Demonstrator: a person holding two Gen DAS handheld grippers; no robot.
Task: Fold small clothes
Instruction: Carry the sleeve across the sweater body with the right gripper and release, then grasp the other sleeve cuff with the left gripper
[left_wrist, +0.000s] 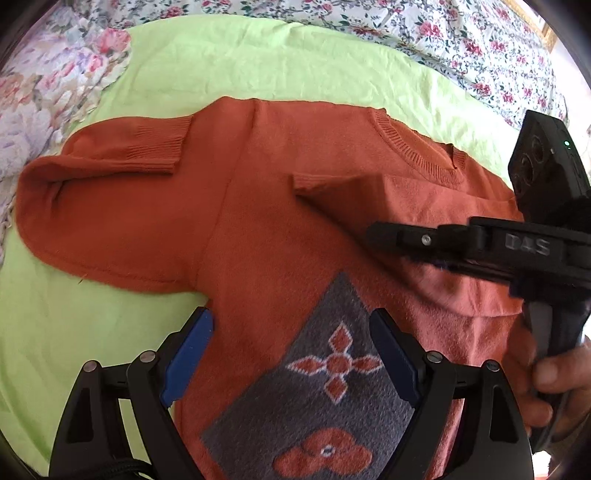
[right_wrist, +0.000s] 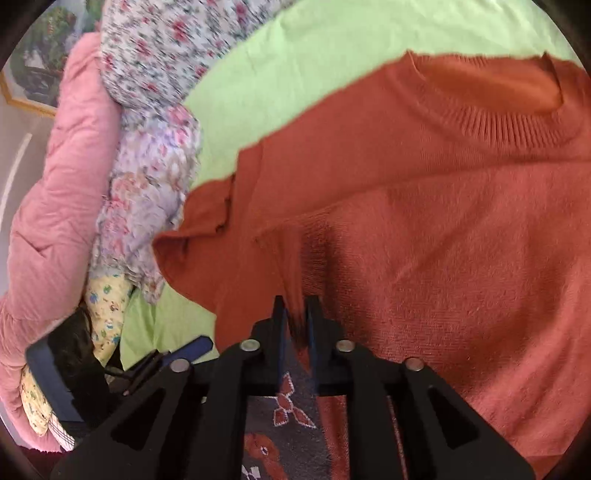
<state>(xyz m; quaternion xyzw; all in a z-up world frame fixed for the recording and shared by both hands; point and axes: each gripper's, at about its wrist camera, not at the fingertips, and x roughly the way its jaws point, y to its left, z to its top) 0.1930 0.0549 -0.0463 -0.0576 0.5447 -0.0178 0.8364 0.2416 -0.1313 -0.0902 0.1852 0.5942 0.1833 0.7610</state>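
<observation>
- Right claw (right_wrist: 295, 317): jaws stand only a little apart with a fold of the sweater (right_wrist: 424, 229) between them. It is the ribbed cuff (right_wrist: 314, 251) of a sleeve laid across the chest. Whether the pads still press on the knit I cannot tell.
- Left claw (left_wrist: 291, 354): jaws stand wide open and hold nothing. It hangs over the grey patch (left_wrist: 325, 376) on the sweater's front, and its pads do not touch the cloth.
- Ahead of the left claw the sweater lies flat, neck away from it, on a green sheet (left_wrist: 258, 62). The other sleeve (left_wrist: 110, 192) is doubled back on itself to the claw's left.
- Beyond the sheet is floral bedding (left_wrist: 461, 40).
- Handling, as I judge it: a soft, light, fuzzy knit. It will drape and sag rather than hold a crease, and it will stretch if tugged.
- Best holds look to be the ribbed cuffs, the hem and the side seams, where the knit is doubled and firmer. Pinch edges, not the loose middle, and lift both sides together.
</observation>
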